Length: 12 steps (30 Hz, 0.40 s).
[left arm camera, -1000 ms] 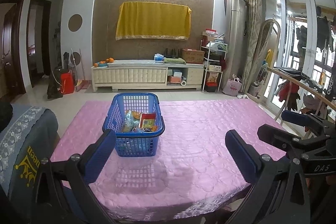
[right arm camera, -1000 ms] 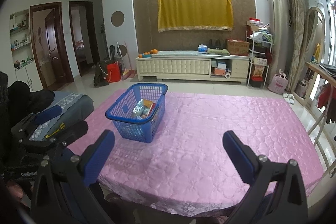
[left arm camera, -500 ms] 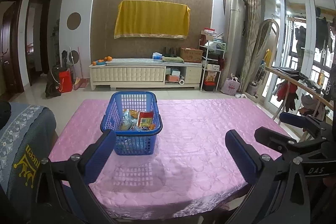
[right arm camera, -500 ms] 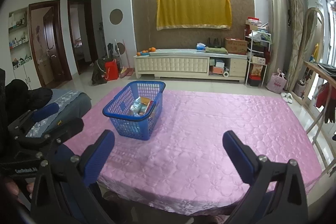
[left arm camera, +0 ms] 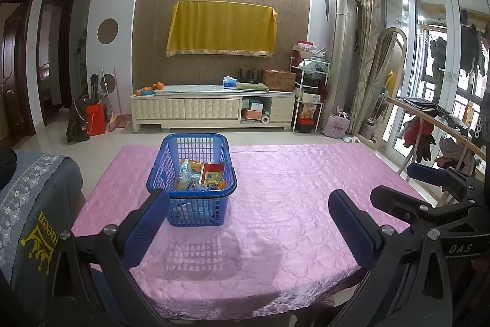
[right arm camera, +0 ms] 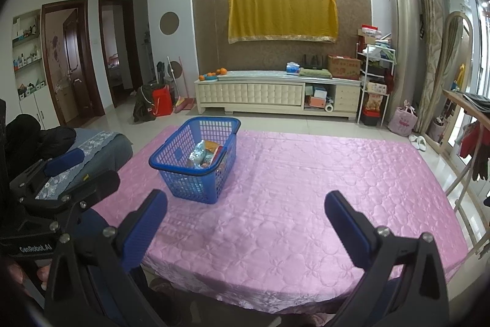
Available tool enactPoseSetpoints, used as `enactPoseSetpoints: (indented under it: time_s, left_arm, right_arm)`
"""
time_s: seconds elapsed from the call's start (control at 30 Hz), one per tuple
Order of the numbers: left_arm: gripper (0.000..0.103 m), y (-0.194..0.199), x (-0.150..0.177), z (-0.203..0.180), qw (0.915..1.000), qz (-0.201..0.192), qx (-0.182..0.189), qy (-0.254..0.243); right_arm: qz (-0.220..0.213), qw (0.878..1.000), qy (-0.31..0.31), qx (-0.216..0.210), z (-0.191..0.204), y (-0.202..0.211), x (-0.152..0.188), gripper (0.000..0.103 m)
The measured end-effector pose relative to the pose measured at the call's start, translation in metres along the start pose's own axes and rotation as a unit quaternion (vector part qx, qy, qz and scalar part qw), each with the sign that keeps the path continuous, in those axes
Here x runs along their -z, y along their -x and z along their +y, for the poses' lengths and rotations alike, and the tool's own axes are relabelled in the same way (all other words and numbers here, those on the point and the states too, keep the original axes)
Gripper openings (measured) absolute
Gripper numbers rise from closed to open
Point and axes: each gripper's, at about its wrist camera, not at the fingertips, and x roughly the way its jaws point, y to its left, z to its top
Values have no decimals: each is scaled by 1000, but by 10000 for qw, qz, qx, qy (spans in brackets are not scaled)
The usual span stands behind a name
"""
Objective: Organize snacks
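Observation:
A blue plastic basket [left arm camera: 192,189] [right arm camera: 196,161] stands on the pink quilted tablecloth [left arm camera: 291,204] [right arm camera: 306,189], left of the middle. Inside it lie several snack packets [left arm camera: 202,175] [right arm camera: 206,157], one of them red. My left gripper [left arm camera: 248,219] is open and empty, held over the table's near edge just short of the basket. My right gripper [right arm camera: 245,222] is open too, nothing between its fingers, to the right of the basket and nearer the table's front. Each gripper shows at the edge of the other's view.
A chair with a grey embroidered cover [left arm camera: 33,204] stands at the table's left side. Behind the table are a tiled floor, a white TV cabinet [left arm camera: 211,109] and a shelf rack [left arm camera: 309,94]. A wooden drying rack [left arm camera: 435,127] with clothes stands on the right.
Both grippers have drawn back and risen a little, so the basket sits slightly farther off and higher in both views. Their jaws stay wide apart. The basket has not moved.

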Motion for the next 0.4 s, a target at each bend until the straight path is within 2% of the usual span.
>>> enactPoseSetpoints:
  time_s: [0.4]
  left_arm:
    - [103, 1, 0, 2, 10000, 3, 69, 31]
  right_arm:
    - [15, 10000, 10, 14, 1, 0, 0, 103]
